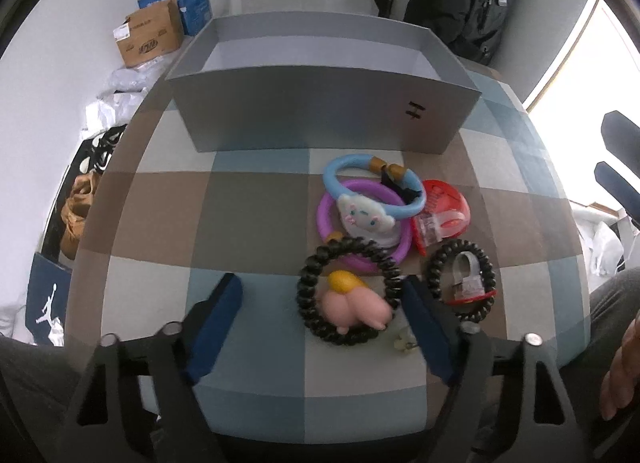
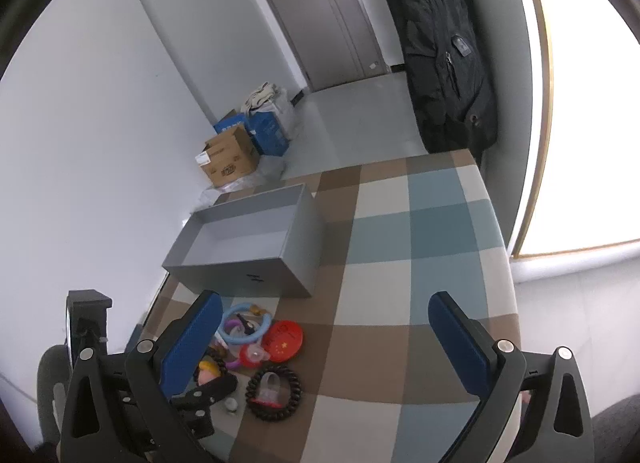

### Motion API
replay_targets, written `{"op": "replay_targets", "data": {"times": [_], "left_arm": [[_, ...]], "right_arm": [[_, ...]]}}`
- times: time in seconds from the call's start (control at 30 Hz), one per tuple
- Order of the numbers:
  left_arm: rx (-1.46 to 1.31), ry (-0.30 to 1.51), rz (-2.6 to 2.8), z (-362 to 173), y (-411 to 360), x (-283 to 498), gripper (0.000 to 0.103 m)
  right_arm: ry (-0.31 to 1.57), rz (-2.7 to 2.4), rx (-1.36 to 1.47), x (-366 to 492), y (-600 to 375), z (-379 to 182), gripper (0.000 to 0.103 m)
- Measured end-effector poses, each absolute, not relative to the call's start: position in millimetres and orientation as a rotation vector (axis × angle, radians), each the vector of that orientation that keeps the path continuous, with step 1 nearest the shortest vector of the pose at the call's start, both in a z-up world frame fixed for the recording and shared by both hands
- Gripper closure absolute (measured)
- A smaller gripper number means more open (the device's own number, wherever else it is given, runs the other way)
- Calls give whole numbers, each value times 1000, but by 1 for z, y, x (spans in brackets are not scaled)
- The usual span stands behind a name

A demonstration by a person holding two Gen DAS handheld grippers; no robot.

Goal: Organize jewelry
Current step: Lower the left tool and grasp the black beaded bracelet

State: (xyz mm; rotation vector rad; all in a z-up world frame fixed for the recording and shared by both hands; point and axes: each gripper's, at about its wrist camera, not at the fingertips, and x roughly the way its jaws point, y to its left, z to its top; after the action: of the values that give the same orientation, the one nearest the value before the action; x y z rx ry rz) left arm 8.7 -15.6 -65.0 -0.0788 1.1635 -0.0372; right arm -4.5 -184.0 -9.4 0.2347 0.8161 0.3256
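A pile of jewelry lies on the checked tablecloth (image 1: pixel 248 207) in front of an open grey box (image 1: pixel 320 115). It holds a large black beaded bracelet (image 1: pixel 310 295) with a pink and yellow charm (image 1: pixel 352 307) inside it, a smaller black beaded bracelet (image 1: pixel 486 275), a blue ring with a white cat face (image 1: pixel 366 217), a purple ring (image 1: pixel 326 215) and a red clip (image 1: pixel 448 203). My left gripper (image 1: pixel 324 311) is open, low over the table, its jaws either side of the large black bracelet. My right gripper (image 2: pixel 326 335) is open and empty, held high to the right of the pile (image 2: pixel 256 347).
The grey box (image 2: pixel 248 247) sits at the table's far left side. Cardboard and blue boxes (image 2: pixel 240 147) stand on the floor by the wall. A black jacket (image 2: pixel 444 47) hangs near the window. The table edge runs close on the left.
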Motion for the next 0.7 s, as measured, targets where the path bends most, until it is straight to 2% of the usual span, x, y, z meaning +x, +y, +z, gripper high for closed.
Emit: {"op": "replay_targets", "data": {"times": [0.03,0.1,0.17,0.7], "left_arm": [[-79,1161,-46,-64,-16,9,40],[-87,1158,-66,-62,-17,9,54],[-104,1157,-83,-62,-14,10,62],[-237,1097,-164,-40,-3,18,64]], "right_arm": [[798,335,245,-3,-185,-10,0],[800,336,237,-4,-185,-9,0],[807,332,231,-5,-184,-10,0],[824,331,232,-7,-184,-12,0]]}}
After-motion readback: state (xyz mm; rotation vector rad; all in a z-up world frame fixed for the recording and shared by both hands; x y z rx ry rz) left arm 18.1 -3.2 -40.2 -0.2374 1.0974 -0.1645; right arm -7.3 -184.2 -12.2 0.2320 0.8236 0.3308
